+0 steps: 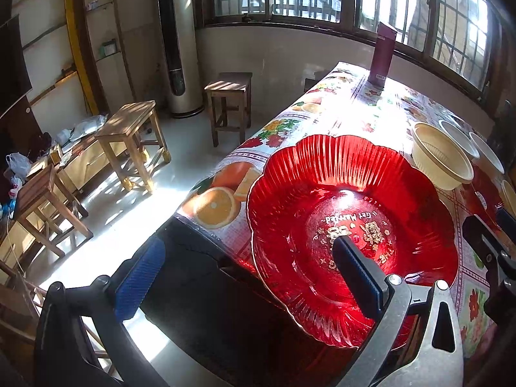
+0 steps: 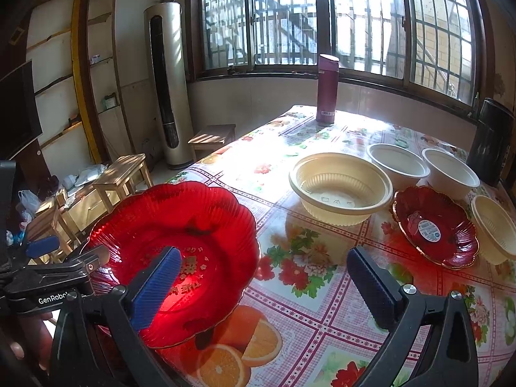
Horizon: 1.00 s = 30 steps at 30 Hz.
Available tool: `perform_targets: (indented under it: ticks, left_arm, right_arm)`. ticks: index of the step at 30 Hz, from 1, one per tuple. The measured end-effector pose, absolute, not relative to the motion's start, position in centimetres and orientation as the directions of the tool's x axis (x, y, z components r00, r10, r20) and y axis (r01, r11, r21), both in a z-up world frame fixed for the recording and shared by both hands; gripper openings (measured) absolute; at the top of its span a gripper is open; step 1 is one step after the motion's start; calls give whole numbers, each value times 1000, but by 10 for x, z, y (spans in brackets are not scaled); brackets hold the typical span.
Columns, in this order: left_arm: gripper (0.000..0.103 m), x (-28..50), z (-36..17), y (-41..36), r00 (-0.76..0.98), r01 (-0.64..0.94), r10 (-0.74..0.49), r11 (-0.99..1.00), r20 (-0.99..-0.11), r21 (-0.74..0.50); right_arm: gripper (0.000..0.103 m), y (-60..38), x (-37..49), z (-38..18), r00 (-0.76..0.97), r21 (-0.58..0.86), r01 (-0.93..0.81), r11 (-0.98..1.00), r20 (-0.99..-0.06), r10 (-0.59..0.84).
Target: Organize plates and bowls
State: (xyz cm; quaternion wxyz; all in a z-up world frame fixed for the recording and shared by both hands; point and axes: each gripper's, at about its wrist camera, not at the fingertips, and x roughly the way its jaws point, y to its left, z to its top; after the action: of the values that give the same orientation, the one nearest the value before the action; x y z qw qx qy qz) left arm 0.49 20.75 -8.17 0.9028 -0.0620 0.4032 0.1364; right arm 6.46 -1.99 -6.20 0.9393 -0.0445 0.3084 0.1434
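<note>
The large red scalloped plate [image 1: 351, 235] is seen at the near-left corner of the table [image 1: 338, 119], overhanging the edge there; it appears tilted, and whether it touches the cloth cannot be told. The left claw [image 1: 245, 277] is spread wide: one blue-padded finger [image 1: 358, 277] lies over the plate's inside, the other sits off the table's left edge, well apart from the rim. Nothing is clamped. In the right wrist view the left claw's body [image 2: 48, 277] is seen at the plate's [image 2: 180, 258] near-left rim.

The right claw [image 2: 261, 287] is also released, empty, held above the fruit-print tablecloth [image 2: 306, 306]; its left finger [image 2: 158, 287] overlaps the large plate in view, contact cannot be told.

Toward the right edge: a cream ribbed bowl [image 2: 340, 187] near mid-table, two white bowls [image 2: 398, 164] [image 2: 451, 172] behind it, a small red plate [image 2: 435, 225] with a sticker, and another cream bowl [image 2: 495, 225] just beside it, partly cut off.

A maroon flask [image 2: 327, 88] stands upright at the far edge.
</note>
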Motion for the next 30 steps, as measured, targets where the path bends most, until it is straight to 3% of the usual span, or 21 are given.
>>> perform_targets:
  ticks: [18,21,25,27,28,30]
  left_arm:
    - [101,23,-97,198,565,-236,166,971,-808,34]
    - [96,25,-97,195,564,-223,170,974,-808,49]
    - [85,26,-98,193,566,-206,173,976,-806,64]
    - [63,28,-100,192,563,-188,160,980,-811,62]
    - [59,29,-102,192,556,-182,153,981,-817,60]
    - [45,31,-104,192,553,-171,134,984,-822,45]
  right_arm:
    - [101,-12,92,-85,679,51,-279,959,-696,234]
    - [89,-13,100,-92,647,80,-266,961,-723,240]
    - [62,-15,113,-105,575,148,-256,955,-771,273]
    - [49,-14,117,-112,549,159,-253,954,-788,277]
    - [39,-14,118,-114,542,166,-259,952,-791,285]
    - [33,-11,118,-113,548,165,-268,949,-784,291]
